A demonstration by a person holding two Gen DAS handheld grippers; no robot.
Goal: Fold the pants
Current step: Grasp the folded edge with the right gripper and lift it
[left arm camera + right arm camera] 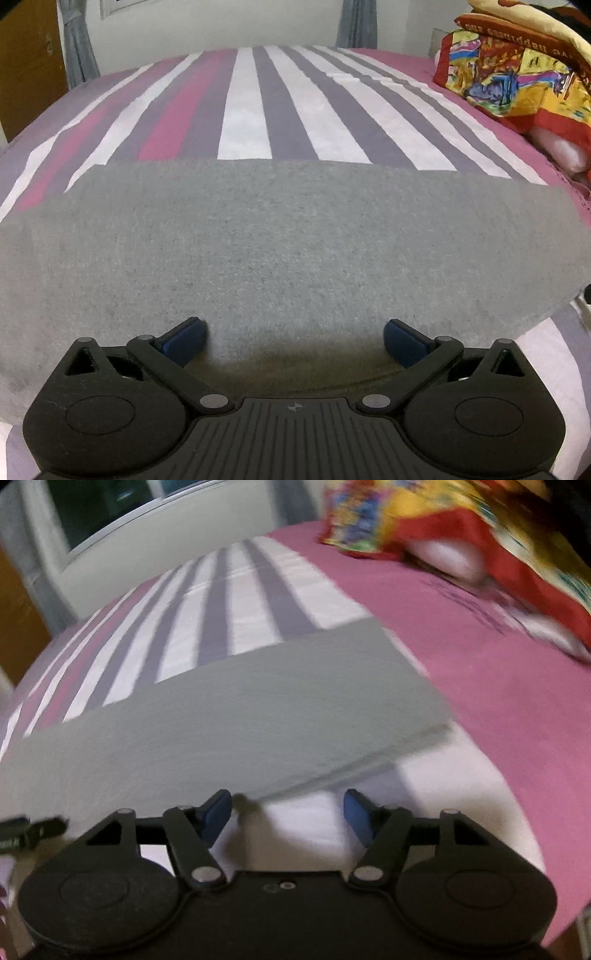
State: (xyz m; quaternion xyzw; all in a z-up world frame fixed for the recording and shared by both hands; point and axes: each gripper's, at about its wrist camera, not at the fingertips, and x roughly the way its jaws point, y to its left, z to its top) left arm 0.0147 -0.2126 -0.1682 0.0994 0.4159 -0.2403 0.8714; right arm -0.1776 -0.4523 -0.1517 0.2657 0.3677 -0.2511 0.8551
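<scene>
Left wrist: colourful bedding (517, 70) lettering upside-down, illegible; grey pants (288, 243) unmarked.

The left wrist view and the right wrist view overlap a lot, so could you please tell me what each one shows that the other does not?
Only the left wrist view shows grey curtains and the left gripper, jaws open over the cloth. Only the right wrist view shows a dark window, the pants' near corner, and the right gripper, jaws open and empty. Both show the grey pants flat on the striped bedsheet and the colourful bedding.
</scene>
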